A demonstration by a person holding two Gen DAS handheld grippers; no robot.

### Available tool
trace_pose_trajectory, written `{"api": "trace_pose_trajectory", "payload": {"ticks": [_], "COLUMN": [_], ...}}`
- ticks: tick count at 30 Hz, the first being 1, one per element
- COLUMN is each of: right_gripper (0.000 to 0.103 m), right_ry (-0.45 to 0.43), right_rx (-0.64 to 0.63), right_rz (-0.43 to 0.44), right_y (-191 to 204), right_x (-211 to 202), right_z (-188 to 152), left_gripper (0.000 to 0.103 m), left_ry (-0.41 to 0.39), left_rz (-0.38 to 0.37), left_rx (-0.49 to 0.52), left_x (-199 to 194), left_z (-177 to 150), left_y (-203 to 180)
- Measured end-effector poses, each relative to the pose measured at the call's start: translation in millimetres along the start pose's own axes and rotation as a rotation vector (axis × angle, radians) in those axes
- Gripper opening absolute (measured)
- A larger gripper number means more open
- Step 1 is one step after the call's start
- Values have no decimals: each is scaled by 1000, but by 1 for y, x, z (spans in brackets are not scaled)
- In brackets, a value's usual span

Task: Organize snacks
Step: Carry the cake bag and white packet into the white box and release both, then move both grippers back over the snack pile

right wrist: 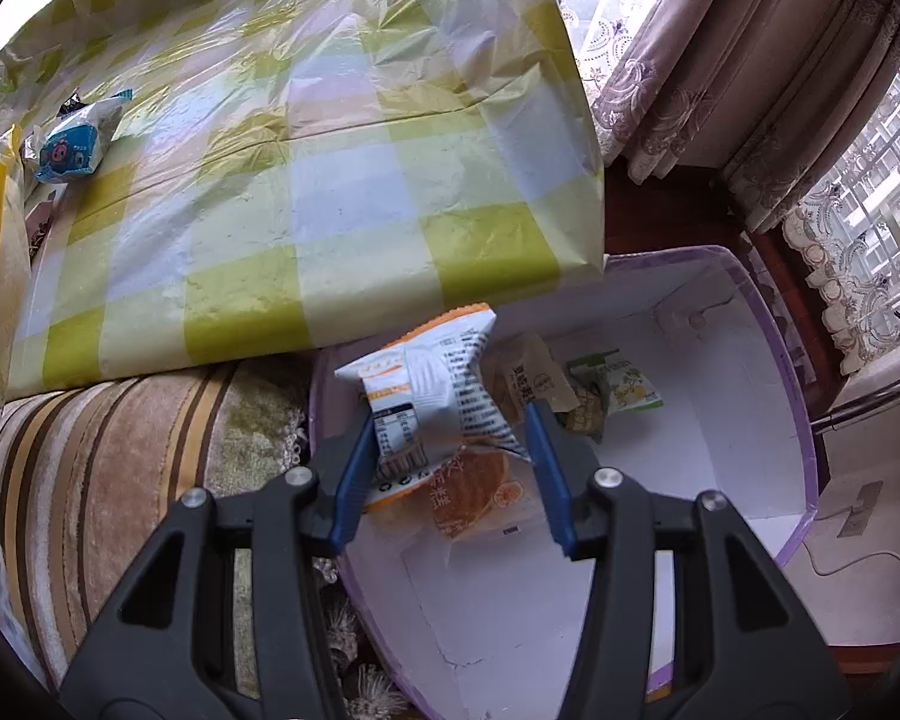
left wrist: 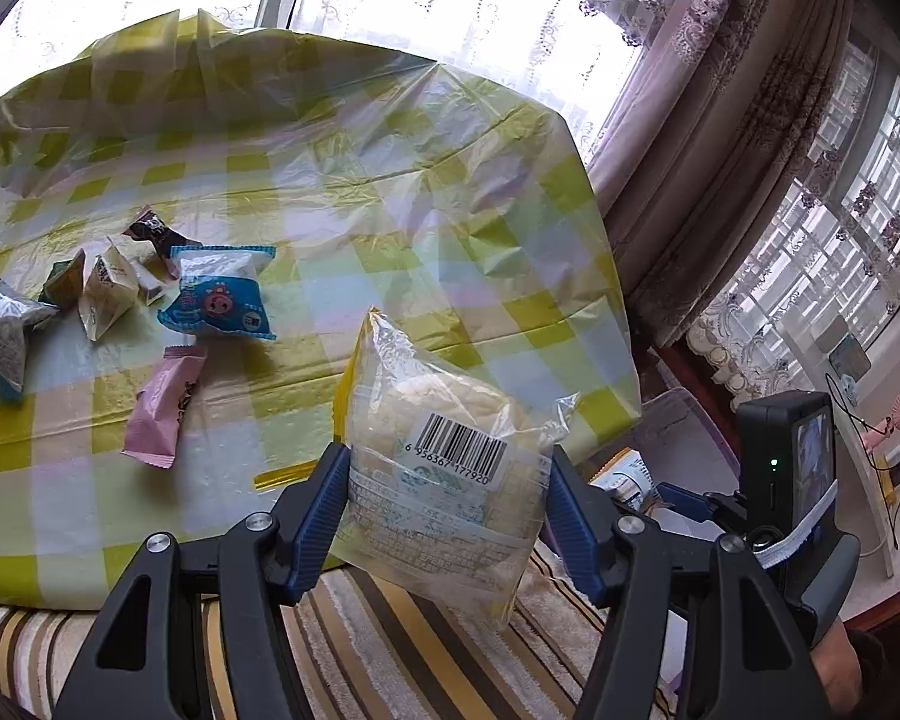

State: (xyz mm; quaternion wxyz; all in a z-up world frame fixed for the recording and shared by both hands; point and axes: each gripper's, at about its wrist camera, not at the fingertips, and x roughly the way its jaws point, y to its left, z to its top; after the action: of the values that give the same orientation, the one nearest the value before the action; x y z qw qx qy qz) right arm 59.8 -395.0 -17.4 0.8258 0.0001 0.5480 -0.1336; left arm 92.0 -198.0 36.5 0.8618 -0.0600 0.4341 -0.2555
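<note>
Orange-white snack packet (right wrist: pixel 432 402) between right gripper (right wrist: pixel 450 468) pads (above box (right wrist: pixel 798 420)).

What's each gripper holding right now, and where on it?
Left gripper: clear bread bag, jaws pinching its lower sides. Right gripper: orange-and-white snack packet, jaws on its lower half, above the purple box.

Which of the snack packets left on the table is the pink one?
The pink packet, lying nearest the left claw; the others are blue, white, cream or dark.
</note>
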Motion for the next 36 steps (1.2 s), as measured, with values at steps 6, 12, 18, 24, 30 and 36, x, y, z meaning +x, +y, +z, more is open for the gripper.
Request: {"api": "trace_pose_trajectory", "payload": {"ticks": [6, 12, 18, 24, 30, 36], "right_gripper": [52, 52, 52, 53, 57, 73], "right_ry": [9, 17, 38, 55, 56, 26], "right_rx": [29, 65, 98, 128, 145, 168], "right_rz": [-21, -46, -66, -88, -122, -117], "right_y": [-19, -42, -61, -77, -87, -89], "right_x": [6, 14, 24, 32, 33, 26], "right_z": [-6, -13, -18, -20, -20, -12], "left_gripper": [64, 64, 64, 64, 68, 69], "left_ry": [53, 120, 198, 247, 274, 249], "left_rz": [-50, -108, -171, -217, -281, -282], "left_rx": [50, 99, 127, 154, 163, 131], "left_x": [18, 39, 60, 70, 76, 73], "left_z": [0, 0, -6, -11, -12, -9], "left_y": [-27, -54, -77, -93, -102, -96]}}
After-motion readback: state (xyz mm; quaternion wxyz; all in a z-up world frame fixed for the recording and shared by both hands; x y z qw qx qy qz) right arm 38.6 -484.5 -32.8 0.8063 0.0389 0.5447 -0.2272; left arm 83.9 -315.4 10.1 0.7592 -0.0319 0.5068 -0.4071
